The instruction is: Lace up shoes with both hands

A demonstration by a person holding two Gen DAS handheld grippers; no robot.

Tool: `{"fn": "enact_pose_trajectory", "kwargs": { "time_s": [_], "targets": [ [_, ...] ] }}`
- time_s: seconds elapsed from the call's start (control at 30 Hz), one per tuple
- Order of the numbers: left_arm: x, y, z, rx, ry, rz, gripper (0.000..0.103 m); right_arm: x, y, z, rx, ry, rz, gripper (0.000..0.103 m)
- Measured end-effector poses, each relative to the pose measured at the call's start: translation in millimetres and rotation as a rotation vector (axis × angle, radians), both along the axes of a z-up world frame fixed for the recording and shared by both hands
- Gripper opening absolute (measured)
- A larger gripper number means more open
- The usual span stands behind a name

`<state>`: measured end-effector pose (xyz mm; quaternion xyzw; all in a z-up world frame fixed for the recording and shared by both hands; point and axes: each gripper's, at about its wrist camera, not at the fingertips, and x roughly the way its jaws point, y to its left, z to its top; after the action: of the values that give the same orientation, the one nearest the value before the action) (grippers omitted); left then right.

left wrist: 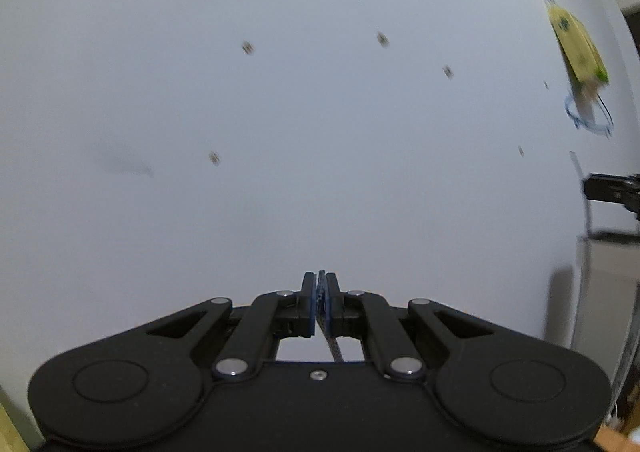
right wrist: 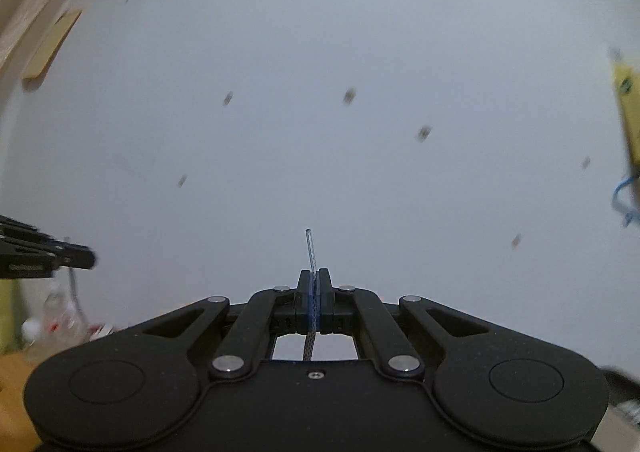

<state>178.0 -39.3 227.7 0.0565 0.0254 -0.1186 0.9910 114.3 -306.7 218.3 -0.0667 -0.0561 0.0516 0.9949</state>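
Both views face a white wall and no shoe is in sight. My left gripper [left wrist: 321, 276] is shut on a dark speckled shoelace [left wrist: 333, 348], which trails down behind the blue pads. My right gripper [right wrist: 314, 274] is shut on the other shoelace end [right wrist: 311, 344]; its clear plastic tip [right wrist: 311, 250] sticks up past the fingertips. At the right edge of the left wrist view the right gripper's black fingers [left wrist: 608, 190] show. The left gripper's black fingers [right wrist: 60, 252] show at the left edge of the right wrist view.
The white wall [left wrist: 320, 112] carries small dark marks. A yellow-green item [left wrist: 576, 44] hangs on it at the right above a blue scribble [left wrist: 592, 120]. A wooden frame [right wrist: 36, 8] runs along the upper left. Blurred clutter with a clear bottle [right wrist: 60, 312] lies low at the left.
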Motion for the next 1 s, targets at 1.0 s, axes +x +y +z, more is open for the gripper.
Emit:
{"fn": "enact_pose_trajectory", "kwargs": {
  "time_s": [1.0],
  "targets": [
    [-16.8, -73.5, 2.5, 0.025, -0.011, -0.186, 0.003, -22.2, 38.4, -46.6, 0.087, 0.035, 0.222, 0.000]
  ]
}}
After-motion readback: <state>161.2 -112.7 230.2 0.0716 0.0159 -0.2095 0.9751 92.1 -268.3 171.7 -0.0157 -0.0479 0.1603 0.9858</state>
